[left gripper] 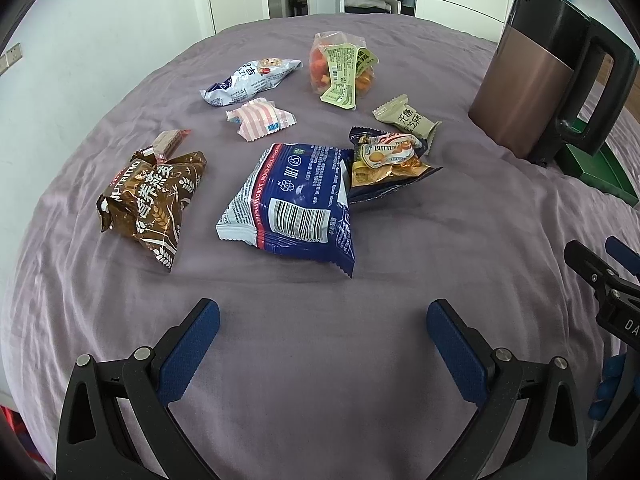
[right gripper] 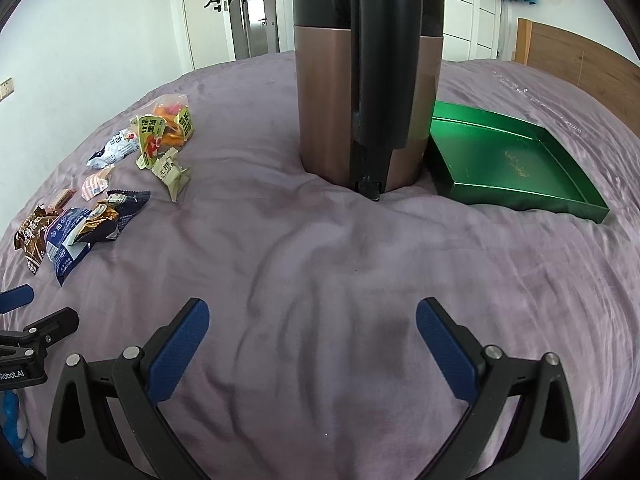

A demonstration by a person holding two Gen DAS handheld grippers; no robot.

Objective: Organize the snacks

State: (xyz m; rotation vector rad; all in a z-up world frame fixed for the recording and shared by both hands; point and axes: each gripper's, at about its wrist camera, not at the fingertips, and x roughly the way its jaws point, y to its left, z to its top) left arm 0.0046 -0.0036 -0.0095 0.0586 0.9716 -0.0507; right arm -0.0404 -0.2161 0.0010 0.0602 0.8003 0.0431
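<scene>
Across the mauve bedspread (left gripper: 320, 320) of the bed the snacks lay scattered, none yet sorted: a large blue-and-white foil packet with a barcode (left gripper: 294, 200) nearest the left hand-held gripper (left gripper: 323, 320), a brown crinkled oat-cereal bag (left gripper: 154, 196) to its left, a gold-and-navy butter-cookie pouch (left gripper: 386, 164) touching the blue packet's right edge, and farther off a pink-striped wrapper (left gripper: 260, 119), a beige wrapped biscuit (left gripper: 406, 119), a white-and-blue pillow bag (left gripper: 248, 80) and a clear bag of orange pieces (left gripper: 340, 70). Both hand-held grippers hovered with jaws spread wide and nothing between them; the right hand-held gripper (right gripper: 313, 318) faced the tall copper-and-black electric kettle (right gripper: 360, 100). The shallow green metal tray (right gripper: 520, 200), seemingly the place meant for the snacks, was empty and sat just behind and to the right of the kettle. That kettle looked like the chief hazard, since it stood between the snacks and the tray on soft, yielding bedding, so a carrying gripper brushing it could tip it. The slick foil packets might also slip from the pads, and because the cookie pouch overlapped the blue packet, lifting one could drag the other. The soft cover could bunch under a low pinch.
</scene>
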